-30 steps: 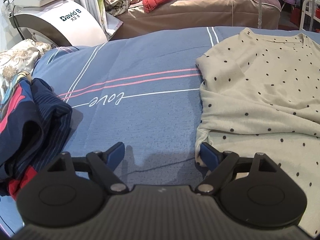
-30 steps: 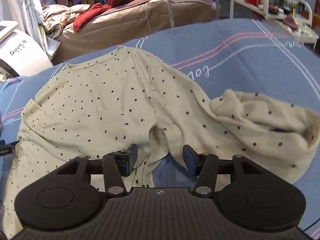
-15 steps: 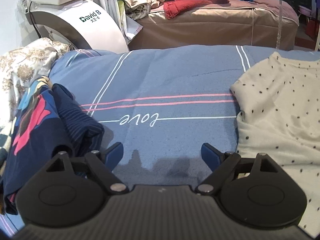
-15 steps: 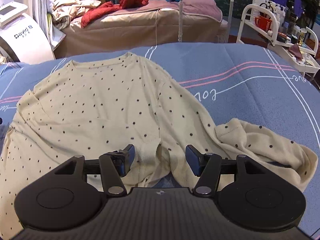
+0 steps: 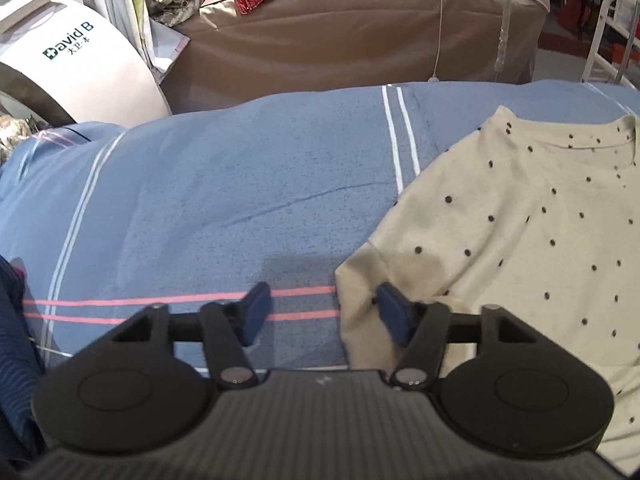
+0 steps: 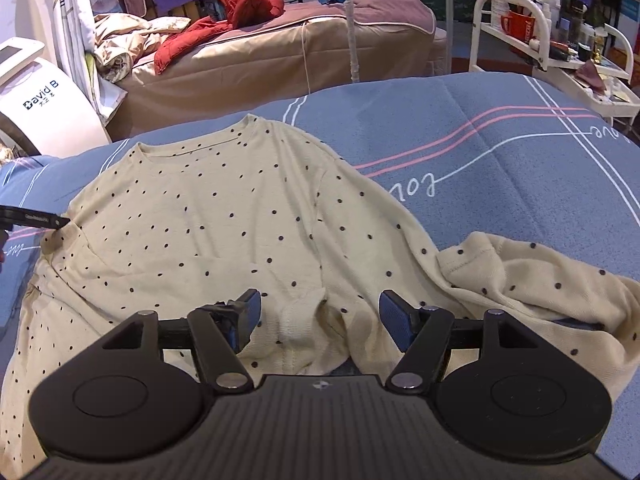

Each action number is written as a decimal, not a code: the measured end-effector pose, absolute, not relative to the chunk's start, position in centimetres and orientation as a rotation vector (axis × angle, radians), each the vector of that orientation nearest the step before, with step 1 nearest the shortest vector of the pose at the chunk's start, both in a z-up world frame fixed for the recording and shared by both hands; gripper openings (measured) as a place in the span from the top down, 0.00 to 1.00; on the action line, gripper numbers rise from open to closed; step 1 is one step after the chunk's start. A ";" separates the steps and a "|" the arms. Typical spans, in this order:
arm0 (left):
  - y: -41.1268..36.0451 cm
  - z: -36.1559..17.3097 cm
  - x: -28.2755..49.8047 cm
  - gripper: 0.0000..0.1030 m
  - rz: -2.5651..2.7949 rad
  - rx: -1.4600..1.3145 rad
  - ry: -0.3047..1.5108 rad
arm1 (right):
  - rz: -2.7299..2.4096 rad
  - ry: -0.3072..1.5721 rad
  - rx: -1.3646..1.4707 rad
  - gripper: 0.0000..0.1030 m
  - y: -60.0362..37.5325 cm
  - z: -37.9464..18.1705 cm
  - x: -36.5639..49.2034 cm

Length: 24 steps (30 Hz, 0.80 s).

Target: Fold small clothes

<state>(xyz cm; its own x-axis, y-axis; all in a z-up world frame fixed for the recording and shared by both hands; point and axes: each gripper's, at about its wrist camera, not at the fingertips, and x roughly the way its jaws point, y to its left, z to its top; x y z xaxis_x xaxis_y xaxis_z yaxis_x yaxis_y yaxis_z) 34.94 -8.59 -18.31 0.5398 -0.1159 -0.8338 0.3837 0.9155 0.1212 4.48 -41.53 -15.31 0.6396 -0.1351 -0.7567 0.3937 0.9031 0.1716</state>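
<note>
The left tongs (image 5: pixel 318 312) have just been closing but stay spread, shirt (image 5: pixel 520 240) edge between them. Right tongs (image 6: pixel 320 316) spread wide. Pinch the edge firmly.

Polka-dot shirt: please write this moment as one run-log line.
shirt: flat on blue bedcover | left gripper: closing, astride sleeve edge, no grip | right gripper: opening, over hem

Beauty salon: treatment beds (image 6: pixel 280 52), machine (image 6: pixel 48 108), product trolley (image 6: pixel 560 40)
</note>
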 end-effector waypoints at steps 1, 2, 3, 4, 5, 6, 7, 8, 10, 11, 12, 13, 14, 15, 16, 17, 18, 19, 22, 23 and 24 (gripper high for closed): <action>-8.5 -18.2 35.1 0.98 -0.321 0.255 0.969 | -0.313 0.821 0.349 0.00 -41.9 -15.2 4.3; -8.6 -18.1 35.4 0.99 -0.327 0.227 0.973 | -0.319 0.816 0.363 0.00 -42.2 -15.2 4.1; -8.6 -17.9 35.5 0.99 -0.313 0.232 0.969 | -0.319 0.808 0.384 0.00 -42.8 -15.2 4.0; -8.7 -17.8 35.6 0.99 -0.308 0.253 0.952 | -0.312 0.802 0.406 0.00 -43.2 -15.3 4.0; -8.7 -17.7 35.8 0.99 -0.301 0.275 0.932 | -0.306 0.801 0.426 0.00 -43.6 -15.5 4.2; -8.5 -17.6 36.3 0.99 -0.283 0.279 0.921 | -0.305 0.803 0.442 0.00 -43.9 -15.6 4.4; -8.2 -17.6 36.8 0.99 -0.268 0.265 0.922 | -0.309 0.802 0.456 0.00 -44.2 -15.8 4.7; -7.8 -17.7 37.5 0.99 -0.253 0.247 0.930 | -0.318 0.796 0.470 0.00 -44.4 -16.0 4.9; -7.1 -17.7 38.7 1.00 -0.189 0.259 0.920 | -0.339 0.783 0.517 0.00 -45.0 -16.2 5.0; -7.0 -17.7 38.9 1.00 -0.131 0.306 0.887 | -0.338 0.778 0.548 0.00 -45.3 -16.4 5.0; -6.5 -17.7 39.5 1.00 -0.085 0.345 0.860 | -0.328 0.773 0.583 0.00 -45.5 -16.5 5.0; -6.0 -17.8 39.9 0.96 -0.092 0.333 0.881 | -0.313 0.769 0.615 0.00 -45.7 -16.7 4.9; -5.3 -17.8 40.4 0.92 -0.131 0.288 0.929 | -0.292 0.771 0.640 0.00 -45.7 -16.8 5.0; -4.6 -17.6 40.5 0.91 -0.149 0.253 0.950 | -0.267 0.784 0.651 0.03 -45.7 -17.0 5.1; -4.4 -17.3 40.1 0.89 -0.141 0.248 0.943 | -0.267 0.803 0.649 0.05 -45.5 -17.1 5.2; -4.1 -16.8 39.4 0.79 -0.136 0.248 0.924 | -0.283 0.815 0.650 0.05 -45.4 -17.3 5.3; -4.0 -16.3 38.4 0.73 -0.168 0.236 0.904 | -0.293 0.823 0.660 0.08 -45.4 -17.5 5.3; -4.0 -15.9 37.4 0.61 -0.211 0.219 0.893 | -0.289 0.823 0.681 0.11 -45.5 -17.7 5.3; -4.7 -15.1 33.9 0.55 -0.326 0.211 0.885 | -0.240 0.807 0.754 0.55 -45.8 -18.3 5.5; -5.1 -15.0 32.8 0.55 -0.355 0.220 0.877 | -0.236 0.804 0.745 0.63 -45.6 -18.1 5.6; -5.6 -15.0 31.6 0.55 -0.382 0.228 0.872 | -0.223 0.807 0.713 0.77 -45.2 -17.8 5.9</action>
<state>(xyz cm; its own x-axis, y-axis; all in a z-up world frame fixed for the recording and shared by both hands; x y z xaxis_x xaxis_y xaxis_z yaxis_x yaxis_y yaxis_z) 31.64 -5.61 -15.02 0.5820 -0.2318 -0.7795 0.4153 0.9088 0.0399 5.86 -45.21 -17.76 0.6832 0.0796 -0.7259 0.4404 0.7480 0.4965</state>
